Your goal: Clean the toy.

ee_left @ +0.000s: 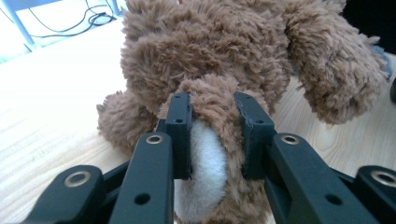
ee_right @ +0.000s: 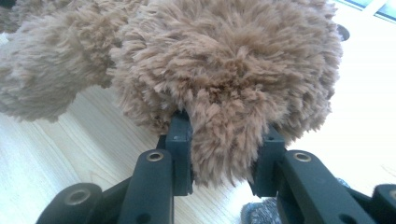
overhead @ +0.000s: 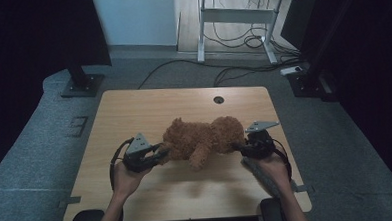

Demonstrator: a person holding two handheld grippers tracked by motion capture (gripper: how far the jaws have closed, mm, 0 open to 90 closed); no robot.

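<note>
A brown plush teddy bear (overhead: 200,137) hangs across the middle of the wooden table (overhead: 134,108), held at both ends with a limb dangling below it. My left gripper (overhead: 162,153) is shut on a leg with a white sole (ee_left: 208,163) at the bear's left end. My right gripper (overhead: 238,148) is shut on a fluffy brown part of the bear (ee_right: 224,135) at its right end. In both gripper views the black jaws press into the fur on either side.
A grey cloth (overhead: 259,174) lies on the table under my right hand. A round cable hole (overhead: 218,99) sits near the far edge. Beyond the table stand a dark stand base (overhead: 82,85), floor cables (overhead: 232,74) and a desk frame (overhead: 235,18).
</note>
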